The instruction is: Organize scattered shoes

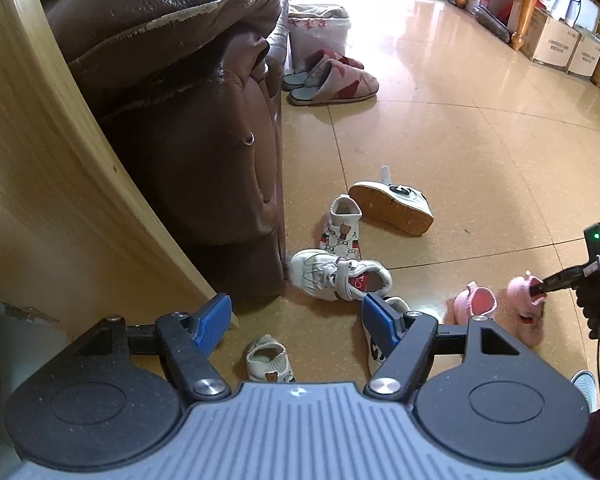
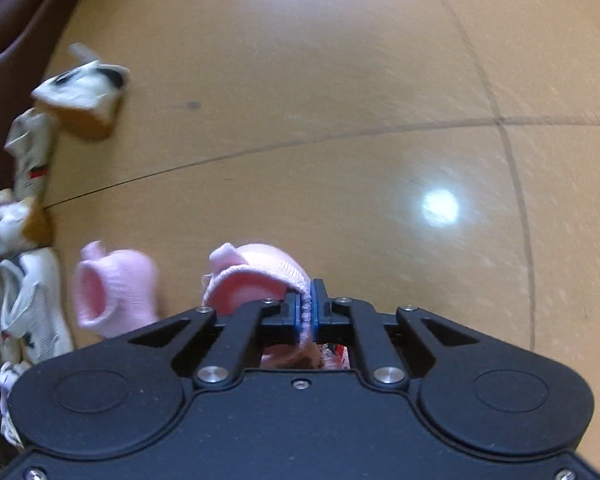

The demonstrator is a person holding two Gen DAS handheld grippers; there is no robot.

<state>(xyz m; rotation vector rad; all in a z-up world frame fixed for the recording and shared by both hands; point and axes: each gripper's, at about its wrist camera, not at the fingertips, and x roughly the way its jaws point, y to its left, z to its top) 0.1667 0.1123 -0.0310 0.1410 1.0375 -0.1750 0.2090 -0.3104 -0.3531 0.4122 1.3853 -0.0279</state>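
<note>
Pink knit cuff of a baby shoe [image 2: 260, 268] is pinched in the right gripper [image 2: 307, 304]; its twin [image 2: 116, 292] lies beside (blurred, probably touching). Left gripper [image 1: 296, 320] hangs open.

Small children's shoes lay scattered on the tan tiled floor [image 1: 480, 152]: two pink knitted booties [image 1: 476, 300] (one [image 2: 256, 276] pinched at its cuff), white sneakers [image 1: 338, 276] nearby.

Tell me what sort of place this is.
Most likely a home living room: a worn brown leather sofa, a pair of house slippers on the glossy tile floor, and small children's shoes scattered about.
</note>
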